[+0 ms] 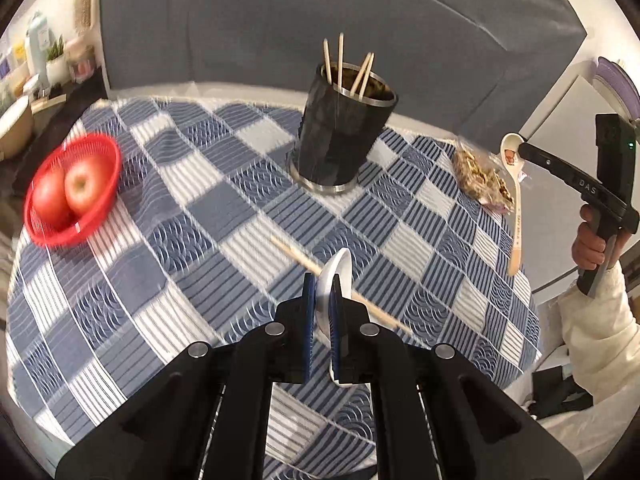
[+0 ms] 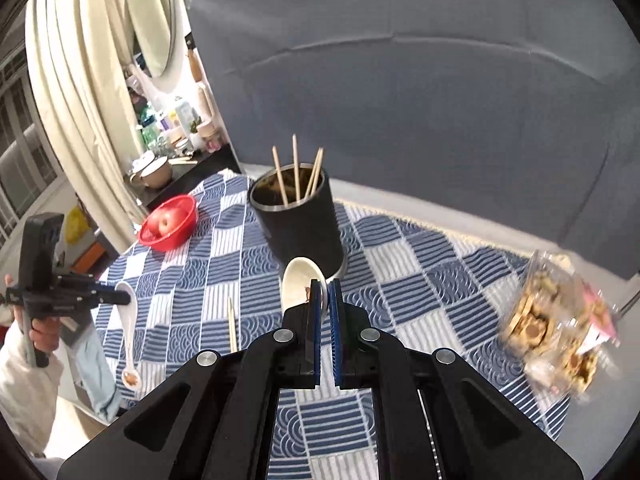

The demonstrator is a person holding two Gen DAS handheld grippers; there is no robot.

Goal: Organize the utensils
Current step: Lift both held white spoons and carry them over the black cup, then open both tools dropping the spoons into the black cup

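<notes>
A black cylindrical utensil holder [image 1: 340,136] [image 2: 302,224] stands on the checked tablecloth with several chopsticks in it. My left gripper [image 1: 323,292] is shut on a white ceramic spoon [image 1: 335,280], held above the table; the spoon also shows in the right wrist view [image 2: 129,320], hanging handle down. My right gripper [image 2: 325,292] is shut on a cream spoon [image 2: 298,284], just short of the holder; in the left wrist view this spoon [image 1: 516,200] hangs at the right. One loose chopstick [image 1: 296,258] [image 2: 231,326] lies on the cloth.
A red basket [image 1: 92,152] [image 2: 176,236] with apples sits at the table's left. A clear pack of snacks [image 1: 482,178] [image 2: 556,332] lies at the right. A grey backdrop [image 1: 320,20] stands behind the table. A cluttered counter [image 2: 168,152] is at far left.
</notes>
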